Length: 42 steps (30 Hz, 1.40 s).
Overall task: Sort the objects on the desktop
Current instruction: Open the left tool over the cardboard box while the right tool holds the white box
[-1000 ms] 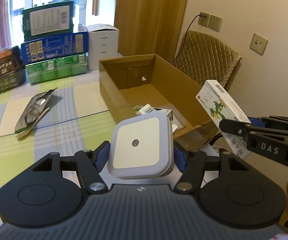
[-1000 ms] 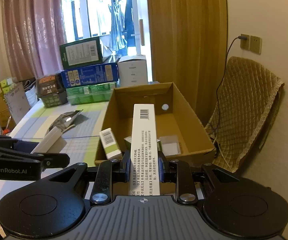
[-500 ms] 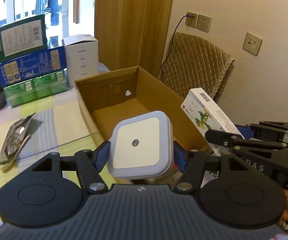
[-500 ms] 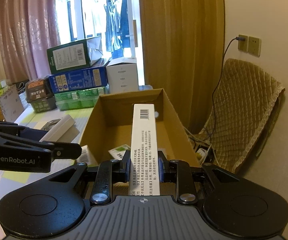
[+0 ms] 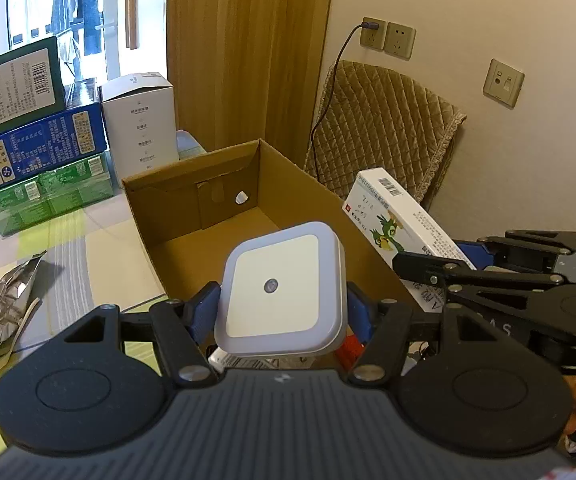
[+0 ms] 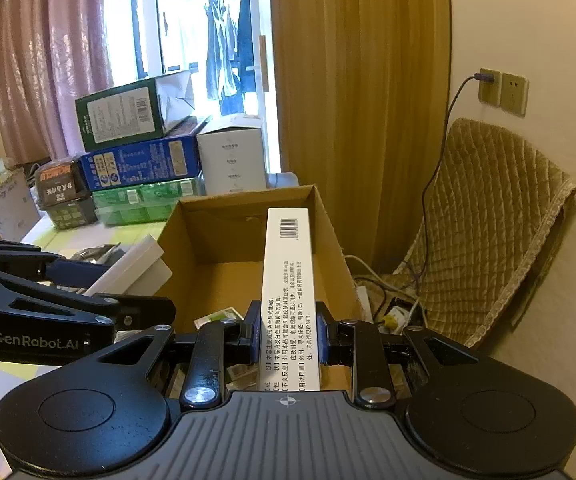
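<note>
Between the left gripper's (image 5: 282, 312) jaws: square night light (image 5: 282, 292), clamped, above the cardboard box (image 5: 288, 184). Right gripper (image 6: 286, 334) pinches a medicine carton (image 6: 288, 280) beside it. Risk: both release together, items collide, one tips outside onto the worktop (image 5: 88, 240).

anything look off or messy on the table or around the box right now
One thing: a crumpled silver foil packet lies loose and flattened on the tablecloth, left of the cardboard box, unlike the neatly stacked cartons behind it. It looks like litter. Both grippers hold their items squarely; nothing is spilled.
</note>
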Motion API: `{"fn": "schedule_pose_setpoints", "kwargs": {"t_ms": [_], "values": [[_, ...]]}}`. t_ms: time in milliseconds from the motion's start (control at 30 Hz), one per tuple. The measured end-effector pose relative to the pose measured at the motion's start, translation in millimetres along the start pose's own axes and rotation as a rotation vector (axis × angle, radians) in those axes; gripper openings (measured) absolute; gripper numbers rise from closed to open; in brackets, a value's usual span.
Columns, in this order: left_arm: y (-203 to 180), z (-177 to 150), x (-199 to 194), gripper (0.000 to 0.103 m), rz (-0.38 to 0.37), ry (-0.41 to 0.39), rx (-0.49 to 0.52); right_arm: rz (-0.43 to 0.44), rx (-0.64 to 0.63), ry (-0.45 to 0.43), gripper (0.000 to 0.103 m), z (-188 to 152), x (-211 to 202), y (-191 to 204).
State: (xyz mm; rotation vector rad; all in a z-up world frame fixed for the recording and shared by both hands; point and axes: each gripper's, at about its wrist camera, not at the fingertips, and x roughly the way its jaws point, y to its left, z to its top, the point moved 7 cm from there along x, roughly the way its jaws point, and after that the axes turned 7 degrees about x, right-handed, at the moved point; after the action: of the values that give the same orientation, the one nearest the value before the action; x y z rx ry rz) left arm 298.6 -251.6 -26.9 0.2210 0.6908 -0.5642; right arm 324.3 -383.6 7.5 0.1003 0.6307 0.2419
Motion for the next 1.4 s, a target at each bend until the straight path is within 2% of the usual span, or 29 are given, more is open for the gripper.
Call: {"fn": "schedule_pose_setpoints", "kwargs": {"t_ms": [600, 1333, 1400], "values": [[10.9, 9.9, 32.9, 0.061, -0.016, 0.023, 0.006, -0.004, 0.012, 0.036, 0.023, 5.0, 38.0, -9.0], [28.5, 11.9, 63.6, 0.061, -0.05, 0.043, -0.038, -0.016, 0.023, 0.076, 0.023, 2.2, 73.6, -9.6], [31.0, 13.5, 63.4, 0.07, -0.057, 0.038, -0.052, -0.017, 0.025, 0.079, 0.023, 1.8, 75.0, -10.2]]}}
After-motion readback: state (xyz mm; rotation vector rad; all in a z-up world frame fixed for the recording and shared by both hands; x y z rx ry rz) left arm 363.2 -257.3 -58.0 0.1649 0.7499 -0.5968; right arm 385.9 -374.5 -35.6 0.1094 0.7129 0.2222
